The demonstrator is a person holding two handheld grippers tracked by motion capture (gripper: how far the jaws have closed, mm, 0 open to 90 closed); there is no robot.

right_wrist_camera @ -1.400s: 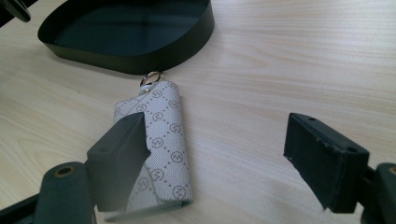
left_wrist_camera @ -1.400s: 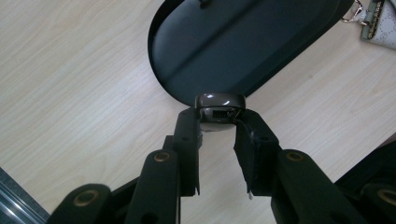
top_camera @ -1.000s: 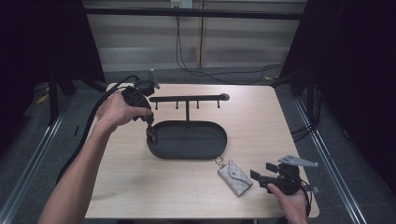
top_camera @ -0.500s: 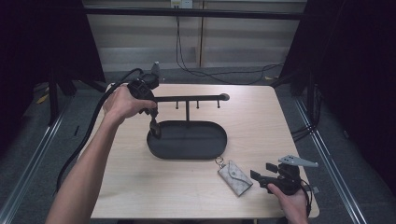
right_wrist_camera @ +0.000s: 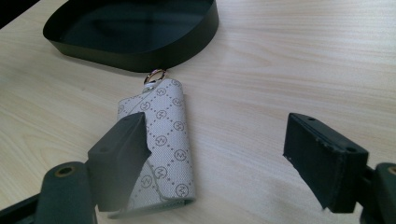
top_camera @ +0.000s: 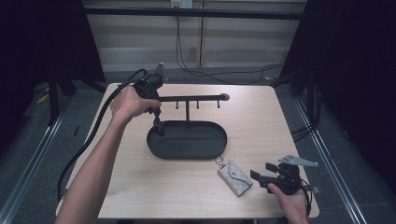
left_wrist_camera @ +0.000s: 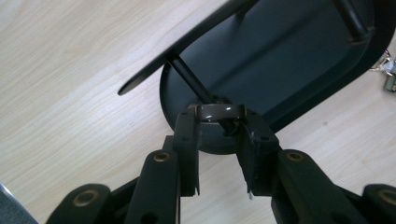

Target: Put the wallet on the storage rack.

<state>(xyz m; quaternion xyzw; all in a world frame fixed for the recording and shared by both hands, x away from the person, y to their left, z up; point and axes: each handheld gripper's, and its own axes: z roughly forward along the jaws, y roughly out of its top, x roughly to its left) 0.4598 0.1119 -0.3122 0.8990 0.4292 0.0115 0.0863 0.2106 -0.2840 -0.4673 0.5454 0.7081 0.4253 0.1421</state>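
The light wooden table (top_camera: 140, 186) carries a black oval tray (top_camera: 187, 140) near its middle, with a post rising from the tray to a thin horizontal bar (top_camera: 191, 98) hung with small pegs.

The person's left forearm (top_camera: 93, 172) reaches in from the near left corner toward the far left part of the table, the hand wrapped around the left tool (top_camera: 158, 125), which points steeply down at the tray's left end. In the left gripper view its jaws are clenched on a brownish ring (left_wrist_camera: 219, 112), held just over the tray's rim and just beside one thin peg of the bar; that peg and the bar's pointed end stand close in front of the jaws.

The right hand (top_camera: 289, 198) rests by the near right corner with the right tool (top_camera: 261, 173) lying low and level, its jaws released and spread. A grey patterned key pouch (right_wrist_camera: 163, 140) lies flat on the table between tool and tray, its metal loop (right_wrist_camera: 154, 74) just beside the tray's near rim; the tool's one jaw overlaps the pouch in the right gripper view, the other stands well clear.
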